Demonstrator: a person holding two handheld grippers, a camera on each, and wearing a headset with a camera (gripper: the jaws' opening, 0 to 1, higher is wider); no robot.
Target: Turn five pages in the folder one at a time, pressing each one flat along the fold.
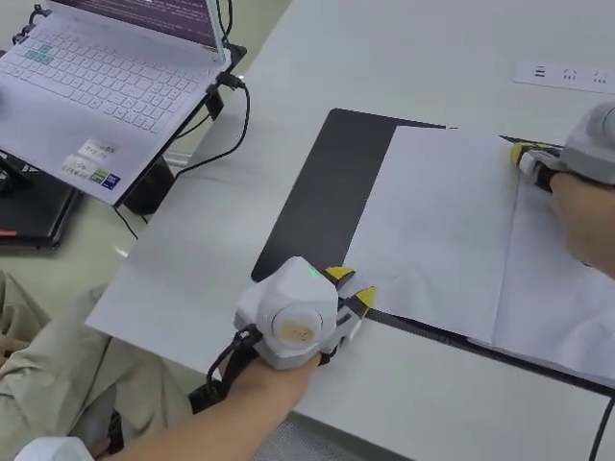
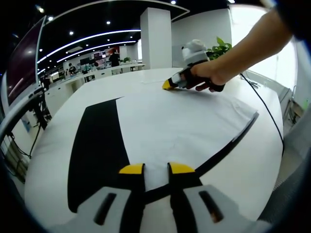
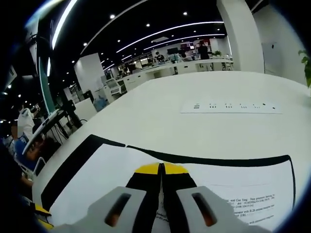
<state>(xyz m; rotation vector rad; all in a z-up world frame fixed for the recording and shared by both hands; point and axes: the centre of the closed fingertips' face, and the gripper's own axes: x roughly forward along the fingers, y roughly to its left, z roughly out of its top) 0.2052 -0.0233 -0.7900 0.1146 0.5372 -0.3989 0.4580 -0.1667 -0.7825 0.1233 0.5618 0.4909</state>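
- On the table (image 1: 384, 58), the folder (image 1: 317, 182) lies open. Its black cover shows left of the fold (image 1: 507, 250), and a white page (image 1: 437, 221) is laid over it, looking nearly flat.
- At the fold's far end, the right gripper (image 1: 527, 158) has its jaws closed together on nothing, with the tips down on the paper.
- Pressing looks like the step in hand. It would go best with those closed tips drawn along the fold to its near end in one even stroke, lightly enough not to wrinkle the sheet.
- Left of the fold, at the page's near edge, the left gripper (image 1: 354, 288) has its jaws slightly parted and holds nothing I can make out. The folder's edge runs between them. It would serve best by steadying the page there.
- The right hand reaches in low from right of the fold. The left forearm comes up from the near side, its gripper aimed toward the fold.
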